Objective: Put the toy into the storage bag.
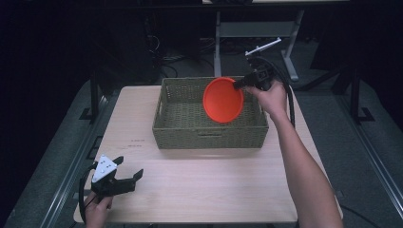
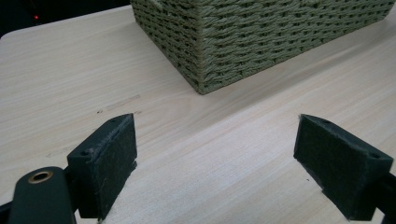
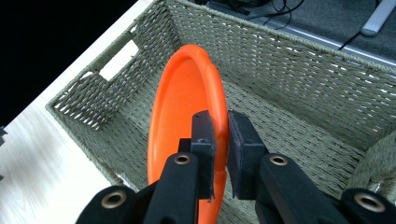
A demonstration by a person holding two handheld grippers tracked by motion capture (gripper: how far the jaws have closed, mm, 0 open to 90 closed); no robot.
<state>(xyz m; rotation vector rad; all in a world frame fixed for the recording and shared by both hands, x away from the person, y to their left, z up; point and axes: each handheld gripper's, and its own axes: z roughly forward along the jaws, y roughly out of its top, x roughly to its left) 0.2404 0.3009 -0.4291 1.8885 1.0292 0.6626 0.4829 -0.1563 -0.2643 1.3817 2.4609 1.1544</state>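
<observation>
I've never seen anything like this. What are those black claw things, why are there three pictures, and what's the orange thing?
They are hand-held grippers: a person squeezes two black jaws with each hand. One picture looks down from above the table; the other two come from small cameras riding on each gripper. The right gripper pinches the rim of an orange plate, holding it tilted on edge over a woven basket. The left gripper rests near the table's front corner, jaws wide apart, holding nothing.
</observation>
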